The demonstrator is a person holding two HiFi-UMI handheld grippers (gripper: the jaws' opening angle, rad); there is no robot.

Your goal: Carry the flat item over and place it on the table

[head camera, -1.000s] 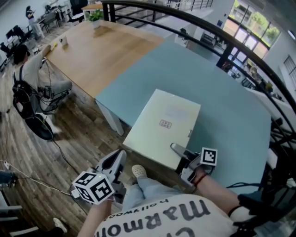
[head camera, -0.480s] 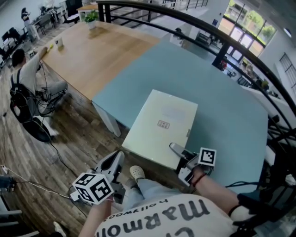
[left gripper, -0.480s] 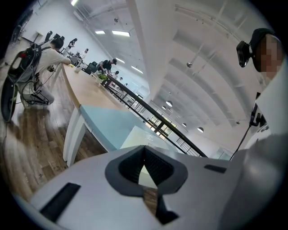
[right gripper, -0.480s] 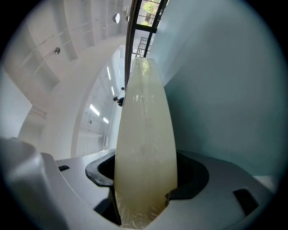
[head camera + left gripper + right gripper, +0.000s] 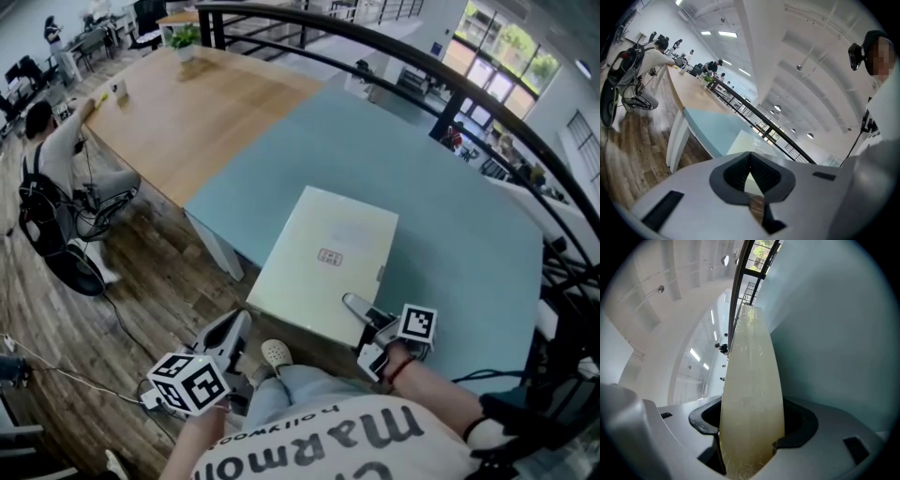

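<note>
Pale cream flat panel [image 5: 328, 258], small label at centre, lying flat on light-blue table [image 5: 450, 216], near edge overhanging

The teal table [image 5: 469, 225] bears a pale flat board [image 5: 328, 262] overhanging its near edge.

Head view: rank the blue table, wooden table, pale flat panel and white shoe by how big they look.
1. blue table
2. wooden table
3. pale flat panel
4. white shoe
The wooden table lies farther from the camera, so how it truly compares is unsure.
</note>
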